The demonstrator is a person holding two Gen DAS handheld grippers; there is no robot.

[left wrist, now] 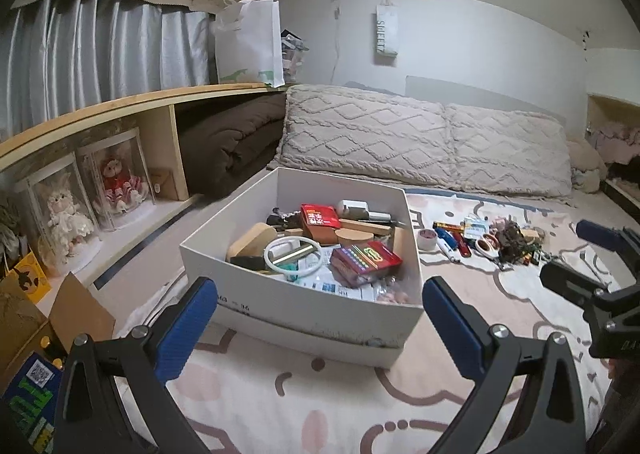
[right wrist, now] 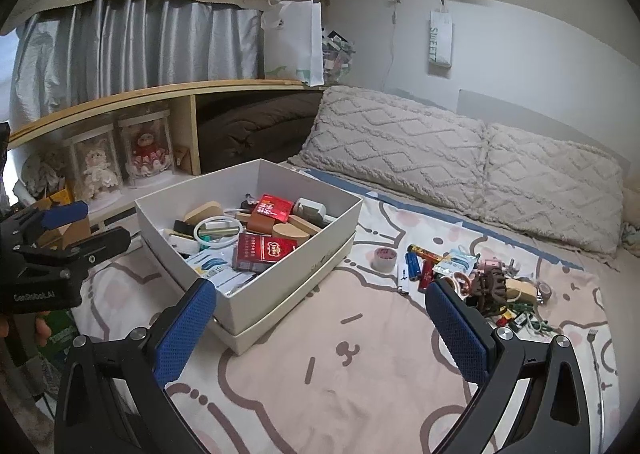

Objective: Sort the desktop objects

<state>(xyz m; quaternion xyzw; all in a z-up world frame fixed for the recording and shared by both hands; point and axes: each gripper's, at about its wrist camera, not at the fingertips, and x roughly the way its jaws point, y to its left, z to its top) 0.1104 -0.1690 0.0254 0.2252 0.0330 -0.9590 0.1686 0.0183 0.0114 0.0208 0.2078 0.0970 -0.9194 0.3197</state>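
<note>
Left hand-held gripper [left wrist: 320,318]: fingers apart, empty, before the white box [left wrist: 304,306].
Right hand-held gripper [right wrist: 320,318]: fingers apart, empty.
Loose items [right wrist: 460,274]: right of box.

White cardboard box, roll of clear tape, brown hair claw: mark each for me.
White cardboard box [left wrist: 304,310], left wrist view, front wall.
Roll of clear tape [right wrist: 385,257], right wrist view, top rim.
Brown hair claw [right wrist: 489,286], right wrist view, body.

"SWEET" on hanging paper bag [right wrist: 441,43]; "GenRobot.AI" on left tongs [right wrist: 86,230] body; red boxes' print illegible.
</note>
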